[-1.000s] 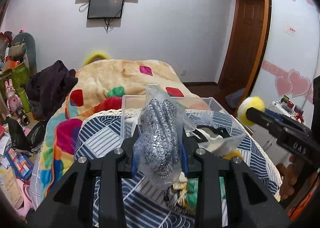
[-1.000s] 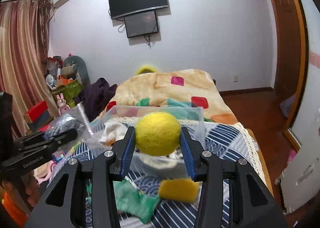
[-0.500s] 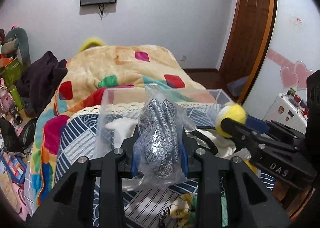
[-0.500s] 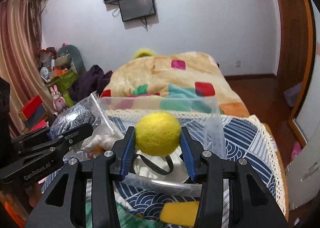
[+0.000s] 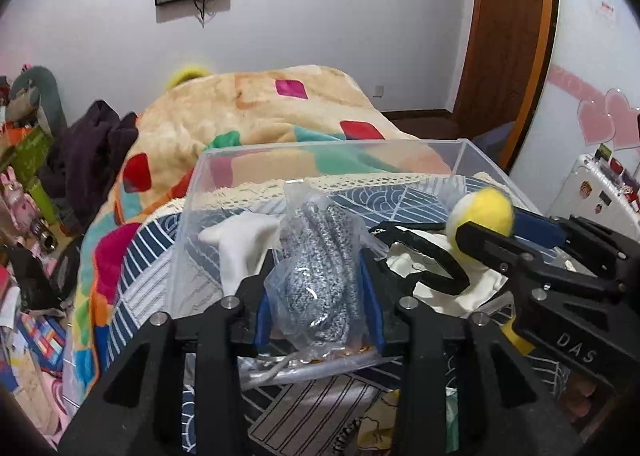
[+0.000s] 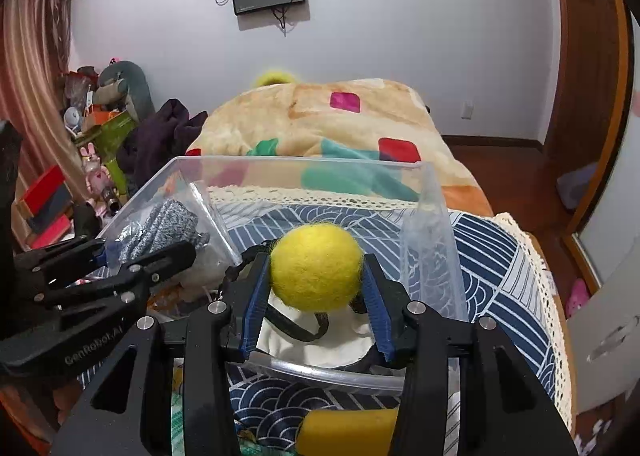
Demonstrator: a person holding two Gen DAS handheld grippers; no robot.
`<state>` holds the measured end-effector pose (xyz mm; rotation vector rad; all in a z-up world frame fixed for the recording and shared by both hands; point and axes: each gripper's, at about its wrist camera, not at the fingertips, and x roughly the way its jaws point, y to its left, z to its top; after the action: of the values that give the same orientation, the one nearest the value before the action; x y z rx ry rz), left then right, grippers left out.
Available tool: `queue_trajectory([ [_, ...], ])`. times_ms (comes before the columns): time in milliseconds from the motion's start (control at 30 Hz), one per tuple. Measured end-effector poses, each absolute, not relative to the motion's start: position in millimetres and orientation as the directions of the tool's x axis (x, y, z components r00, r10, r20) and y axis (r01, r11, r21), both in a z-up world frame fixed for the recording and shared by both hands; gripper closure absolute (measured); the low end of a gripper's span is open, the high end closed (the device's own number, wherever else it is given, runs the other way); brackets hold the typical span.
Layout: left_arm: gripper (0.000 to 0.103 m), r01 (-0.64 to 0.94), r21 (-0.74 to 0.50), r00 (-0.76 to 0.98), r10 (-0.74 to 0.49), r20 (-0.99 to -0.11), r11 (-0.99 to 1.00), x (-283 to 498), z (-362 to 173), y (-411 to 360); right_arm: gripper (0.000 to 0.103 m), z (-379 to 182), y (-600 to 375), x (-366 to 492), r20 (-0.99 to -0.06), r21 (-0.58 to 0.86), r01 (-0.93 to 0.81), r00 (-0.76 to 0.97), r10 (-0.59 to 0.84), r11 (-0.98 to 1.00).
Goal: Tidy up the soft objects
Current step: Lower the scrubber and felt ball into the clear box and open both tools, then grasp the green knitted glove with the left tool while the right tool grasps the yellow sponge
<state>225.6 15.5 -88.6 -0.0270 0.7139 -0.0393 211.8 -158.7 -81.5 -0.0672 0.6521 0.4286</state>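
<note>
A clear plastic bin (image 5: 332, 145) (image 6: 300, 163) stands on the blue patterned bedspread. My left gripper (image 5: 320, 296) (image 6: 148, 246) hangs over the bin's near left part. A bag of grey knit (image 5: 316, 248) (image 6: 160, 223) stands upright between its blue pads, which still touch it while the jaws are opening. My right gripper (image 6: 316, 280) (image 5: 484, 228) is shut on a yellow felt ball (image 6: 316, 264) (image 5: 484, 211) just above the bin's near right part. Inside lie a cream cloth with a black strap (image 5: 440, 276) (image 6: 332, 340) and a white soft piece (image 5: 240, 244).
A yellow sponge (image 6: 348, 428) and a green cloth (image 6: 176, 416) lie on the bedspread (image 6: 500, 276) in front of the bin. Behind it is a patchwork blanket (image 5: 260, 111), with dark clothes (image 5: 88, 147) and floor clutter to the left.
Both grippers came forward and down over the bin, which now fills the lower view. The left pads stand slightly wider around the bag. The ball stays gripped.
</note>
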Motion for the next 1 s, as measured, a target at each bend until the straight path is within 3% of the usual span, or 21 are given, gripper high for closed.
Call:
queue_trajectory([
  [67, 0.051, 0.035, -0.063, 0.756, -0.068, -0.650, 0.997, 221, -86, 17, 0.060, -80, -160, 213, -0.602, 0.072, -0.407, 0.710, 0.365, 0.911],
  [167, 0.049, 0.036, -0.080, 0.765, -0.079, -0.639, 0.996, 215, -79, 20, 0.056, -78, -163, 214, -0.598, 0.068, -0.407, 0.714, 0.364, 0.911],
  [367, 0.035, 0.040, -0.087, 0.800, -0.084, -0.594, 0.995, 193, -60, 22, 0.041, -66, -171, 203, -0.565, 0.053, -0.393, 0.746, 0.352, 0.918],
  [567, 0.034, 0.060, -0.093, 0.822, -0.102, -0.561, 0.994, 168, -48, 22, 0.027, -49, -188, 185, -0.507, 0.046, -0.371, 0.791, 0.342, 0.927],
  [767, 0.034, 0.083, -0.114, 0.812, -0.134, -0.569, 0.990, 146, -56, 17, 0.025, -51, -203, 171, -0.493, 0.065, -0.363, 0.798, 0.346, 0.930],
  [1000, 0.034, 0.119, -0.114, 0.791, -0.164, -0.589, 0.986, 128, -76, 0, 0.024, -77, -208, 163, -0.542, 0.040, -0.344, 0.781, 0.309, 0.938],
])
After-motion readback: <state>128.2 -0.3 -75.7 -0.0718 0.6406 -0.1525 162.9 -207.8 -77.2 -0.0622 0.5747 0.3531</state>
